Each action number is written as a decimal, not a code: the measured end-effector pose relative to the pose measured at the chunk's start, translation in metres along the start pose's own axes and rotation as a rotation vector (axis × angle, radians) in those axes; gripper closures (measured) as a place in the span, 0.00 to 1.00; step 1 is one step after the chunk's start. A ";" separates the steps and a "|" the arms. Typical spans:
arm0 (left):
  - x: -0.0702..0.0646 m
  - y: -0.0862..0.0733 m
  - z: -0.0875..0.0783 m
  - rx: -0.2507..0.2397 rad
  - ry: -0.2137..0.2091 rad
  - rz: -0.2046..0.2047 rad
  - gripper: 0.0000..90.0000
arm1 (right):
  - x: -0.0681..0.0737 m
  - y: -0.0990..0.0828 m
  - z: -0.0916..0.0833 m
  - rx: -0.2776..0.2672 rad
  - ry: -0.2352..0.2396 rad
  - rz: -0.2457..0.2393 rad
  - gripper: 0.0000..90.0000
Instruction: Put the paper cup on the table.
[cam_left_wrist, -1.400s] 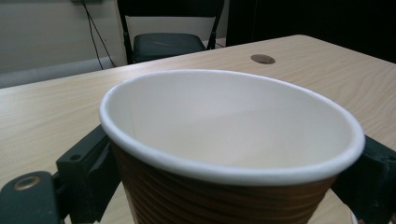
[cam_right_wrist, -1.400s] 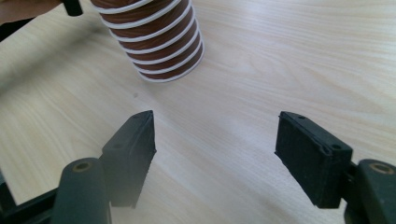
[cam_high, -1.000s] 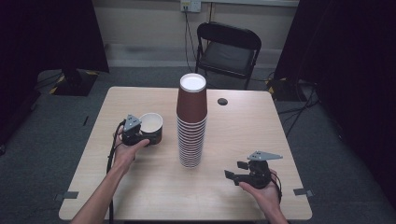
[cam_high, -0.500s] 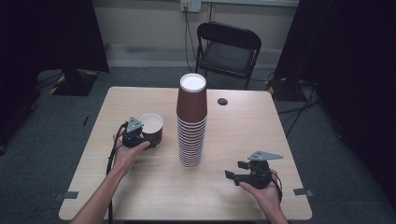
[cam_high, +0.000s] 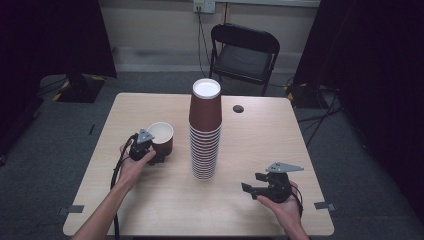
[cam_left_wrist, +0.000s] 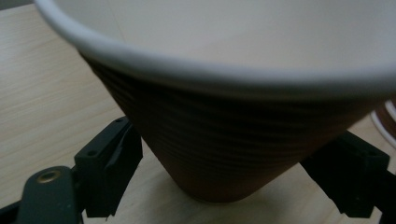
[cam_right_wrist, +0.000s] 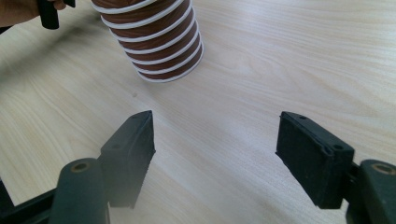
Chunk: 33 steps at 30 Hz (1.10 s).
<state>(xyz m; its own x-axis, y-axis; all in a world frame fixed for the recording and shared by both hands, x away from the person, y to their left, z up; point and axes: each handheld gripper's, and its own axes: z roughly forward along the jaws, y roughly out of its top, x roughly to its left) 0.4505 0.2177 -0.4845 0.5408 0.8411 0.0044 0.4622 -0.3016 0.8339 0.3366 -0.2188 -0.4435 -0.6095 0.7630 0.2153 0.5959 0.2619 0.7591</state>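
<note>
A single brown ribbed paper cup with a white rim and pale inside was seen upright on the light wood-grain desk, left of centre. In the left gripper view the cup was framed by the two black jaws, one at each side of its lower wall; a small gap was seen at both sides, so the jaws were spread around the cup, not pressed on it. The left hand-held gripper was held low at desk level by the left hand, just beside the cup on its near-left side.

A tall stack of brown paper cups turned upside down, white rims showing as rings, was set near the desk centre, close to the right of the single cup and apart from it. Its lower rings were seen in the right gripper view, well ahead of the jaws.

The right hand-held gripper was held by the right hand near the front right of the desk, jaws wide apart over bare wood, nothing between them.

A small dark round disc was seen lying toward the far edge. A black folding chair was placed behind the desk.
</note>
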 end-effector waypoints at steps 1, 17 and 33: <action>0.000 -0.001 -0.002 -0.013 0.007 -0.018 0.17 | 0.001 0.000 0.000 0.000 0.000 -0.001 0.31; 0.001 -0.009 -0.027 0.016 0.007 -0.032 0.17 | -0.004 -0.001 -0.001 -0.008 -0.017 0.019 0.30; -0.015 -0.005 -0.078 0.013 -0.032 -0.082 0.18 | -0.011 -0.001 -0.003 -0.020 -0.037 0.035 0.30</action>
<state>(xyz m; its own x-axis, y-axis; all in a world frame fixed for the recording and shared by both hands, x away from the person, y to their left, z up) 0.3851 0.2417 -0.4454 0.5228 0.8486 -0.0810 0.5148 -0.2386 0.8235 0.3411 -0.2297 -0.4448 -0.5684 0.7929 0.2195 0.6058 0.2228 0.7638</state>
